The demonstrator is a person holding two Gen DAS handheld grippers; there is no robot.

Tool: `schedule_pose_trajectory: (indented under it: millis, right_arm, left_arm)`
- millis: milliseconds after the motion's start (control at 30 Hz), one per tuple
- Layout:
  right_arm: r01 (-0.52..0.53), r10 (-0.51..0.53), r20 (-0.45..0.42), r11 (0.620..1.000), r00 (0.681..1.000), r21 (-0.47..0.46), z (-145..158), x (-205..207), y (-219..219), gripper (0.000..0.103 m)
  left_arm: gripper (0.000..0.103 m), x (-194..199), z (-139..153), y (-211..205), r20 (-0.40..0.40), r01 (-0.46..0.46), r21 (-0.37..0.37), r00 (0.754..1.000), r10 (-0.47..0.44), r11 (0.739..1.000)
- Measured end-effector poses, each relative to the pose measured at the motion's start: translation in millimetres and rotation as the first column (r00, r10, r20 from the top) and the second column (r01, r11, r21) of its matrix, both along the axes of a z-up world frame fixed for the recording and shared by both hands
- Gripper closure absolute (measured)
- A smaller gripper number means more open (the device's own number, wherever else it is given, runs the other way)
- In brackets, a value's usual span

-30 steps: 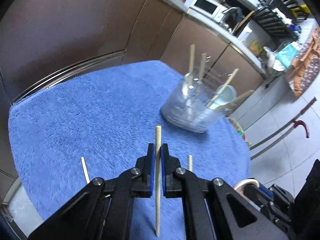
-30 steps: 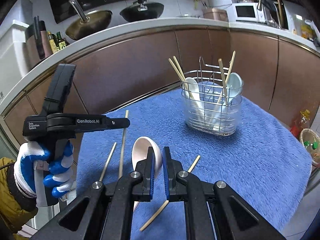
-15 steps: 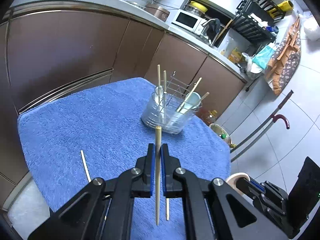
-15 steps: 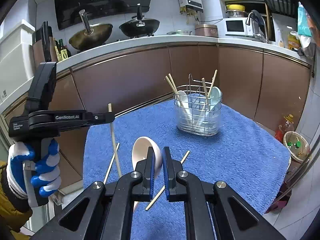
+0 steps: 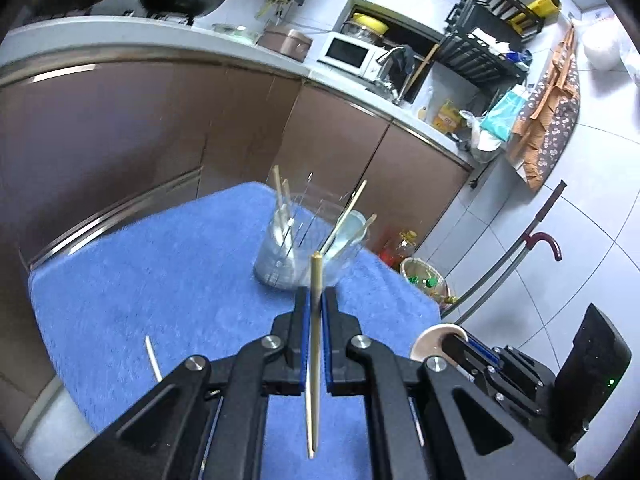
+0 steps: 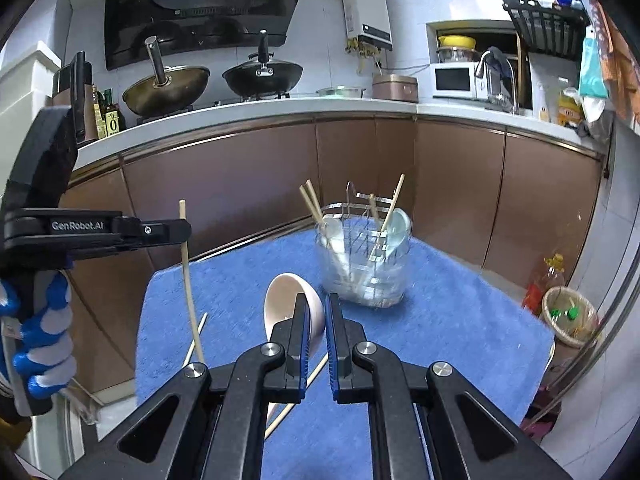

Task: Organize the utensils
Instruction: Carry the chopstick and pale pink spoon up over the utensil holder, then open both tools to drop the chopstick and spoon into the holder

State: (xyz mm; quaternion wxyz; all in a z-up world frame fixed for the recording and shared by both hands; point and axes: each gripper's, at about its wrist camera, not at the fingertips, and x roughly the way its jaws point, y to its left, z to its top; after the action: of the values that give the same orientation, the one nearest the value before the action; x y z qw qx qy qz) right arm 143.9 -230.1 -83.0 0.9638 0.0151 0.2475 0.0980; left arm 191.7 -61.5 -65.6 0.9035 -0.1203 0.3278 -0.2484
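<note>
Chopsticks: one [image 5: 314, 344] clamped in left gripper [image 5: 316, 304], two [image 6: 195, 339] lying loose.

Home kitchen: woks [image 6: 262, 74], microwave [image 6: 452, 79], counter [image 6: 280, 106].

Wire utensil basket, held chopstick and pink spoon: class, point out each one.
Wire utensil basket [image 6: 362, 264]: right wrist view, front wall.
Held chopstick [image 5: 314, 344]: left wrist view, mid-shaft.
Pink spoon [image 6: 286, 304]: right wrist view, bowl's inside.
</note>
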Motion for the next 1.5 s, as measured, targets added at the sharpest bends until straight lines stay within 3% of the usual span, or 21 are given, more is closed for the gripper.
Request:
schedule_pose_trajectory:
  millis: [333, 567, 867, 1100, 1300, 1333, 1367, 1433, 1500]
  right_arm:
    - [0.034, -0.041, 0.175, 0.998, 0.984, 0.045, 56, 63, -32, 0.095]
    - [0.086, -0.101, 0.278, 0.994, 0.955, 0.066, 85, 121, -46, 0.095]
    - [0.176, -0.185, 0.31, 0.983, 0.933, 0.057, 68, 186, -47, 0.095]
    - [0.231, -0.222, 0.298, 0.973, 0.928, 0.005, 30, 206, -41, 0.093]
    - [0.209, -0.207, 0.223, 0.978, 0.952, 0.013, -6, 204, -41, 0.087]
    - [0.21, -0.208, 0.218, 0.978, 0.953, 0.017, -9, 200, -41, 0.082]
    - [0.214, -0.212, 0.217, 0.977, 0.953, 0.015, -10, 197, -41, 0.075]
    - [0.213, -0.214, 0.21, 0.977, 0.954, 0.028, -9, 190, -43, 0.071]
    - [0.222, -0.223, 0.215, 0.975, 0.951, 0.033, -4, 181, -46, 0.07]
  left_arm:
    - [0.098, 66, 67, -30, 0.147, -0.012, -0.028, 0.989, 0.016, 1.0]
    - [0.098, 132, 86, -53, 0.228, -0.079, -0.02, 0.97, 0.082, 0.997]
    - [0.098, 193, 59, -79, 0.244, -0.149, -0.003, 0.959, 0.145, 0.989]
    - [0.098, 208, 18, -85, 0.234, -0.177, -0.001, 0.957, 0.172, 0.984]
    - [0.096, 198, -17, -88, 0.221, -0.173, 0.024, 0.962, 0.163, 0.985]
    - [0.093, 195, -20, -88, 0.217, -0.167, 0.024, 0.963, 0.158, 0.986]
    - [0.082, 192, -22, -87, 0.216, -0.159, 0.026, 0.965, 0.15, 0.987]
    - [0.069, 186, -23, -86, 0.214, -0.15, 0.029, 0.967, 0.141, 0.988]
    - [0.068, 176, -20, -82, 0.221, -0.148, 0.029, 0.965, 0.138, 0.989]
